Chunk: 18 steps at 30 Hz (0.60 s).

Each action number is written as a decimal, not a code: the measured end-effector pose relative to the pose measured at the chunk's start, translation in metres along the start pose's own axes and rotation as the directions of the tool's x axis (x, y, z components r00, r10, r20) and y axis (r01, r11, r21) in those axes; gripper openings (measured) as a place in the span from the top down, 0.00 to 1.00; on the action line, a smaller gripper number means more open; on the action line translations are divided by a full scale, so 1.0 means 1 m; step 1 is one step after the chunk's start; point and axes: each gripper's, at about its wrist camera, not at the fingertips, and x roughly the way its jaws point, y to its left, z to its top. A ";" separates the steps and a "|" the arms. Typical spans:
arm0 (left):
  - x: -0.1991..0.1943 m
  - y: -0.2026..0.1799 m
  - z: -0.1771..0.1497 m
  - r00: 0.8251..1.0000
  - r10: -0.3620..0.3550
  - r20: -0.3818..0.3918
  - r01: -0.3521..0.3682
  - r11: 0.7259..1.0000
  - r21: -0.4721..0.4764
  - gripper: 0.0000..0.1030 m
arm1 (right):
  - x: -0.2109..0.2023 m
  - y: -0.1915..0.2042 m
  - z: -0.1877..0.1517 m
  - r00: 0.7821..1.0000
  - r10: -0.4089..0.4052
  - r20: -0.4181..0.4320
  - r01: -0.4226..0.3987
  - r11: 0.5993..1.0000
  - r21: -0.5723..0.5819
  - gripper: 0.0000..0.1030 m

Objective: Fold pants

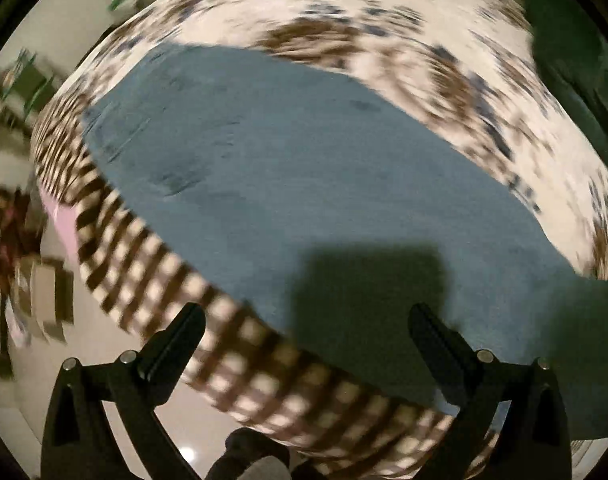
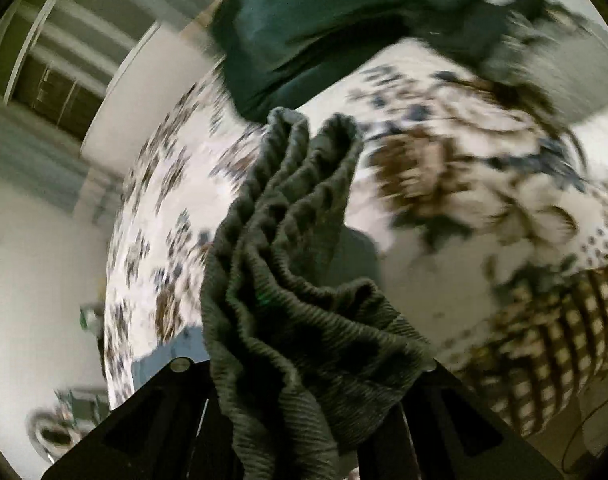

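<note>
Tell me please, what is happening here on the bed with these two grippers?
A person is folding pants with a handheld gripper in each hand. The right gripper holds a bunched fold of dark green ribbed pants, lifted above the flowered bedspread. The left gripper is empty, its jaws spread wide, above a blue cloth that lies flat on the bed. More dark green fabric lies farther back. Both views are blurred.

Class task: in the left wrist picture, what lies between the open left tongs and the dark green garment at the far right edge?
In the left wrist view, a flat blue cloth and then floral-patterned bedding lie between the left tongs and the dark green garment.
</note>
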 end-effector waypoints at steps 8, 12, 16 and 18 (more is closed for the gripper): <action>0.001 0.115 0.017 0.999 0.040 0.019 -0.036 0.983 -0.180 0.00 | 0.092 0.143 -0.086 0.988 -0.006 -0.154 -0.029 0.973 -0.227 0.93; 0.009 0.169 0.010 0.996 0.089 0.005 -0.085 0.968 -0.234 0.00 | 0.153 0.193 -0.143 0.971 -0.075 -0.227 -0.007 0.940 -0.341 0.93; 0.018 0.210 -0.007 0.992 0.119 -0.052 -0.129 0.947 -0.295 0.00 | 0.218 0.222 -0.198 0.938 -0.213 -0.273 0.068 0.886 -0.458 0.93; 0.019 0.225 -0.015 0.989 0.132 -0.070 -0.147 0.937 -0.315 0.00 | 0.238 0.227 -0.217 0.923 -0.291 -0.252 0.127 0.849 -0.513 0.92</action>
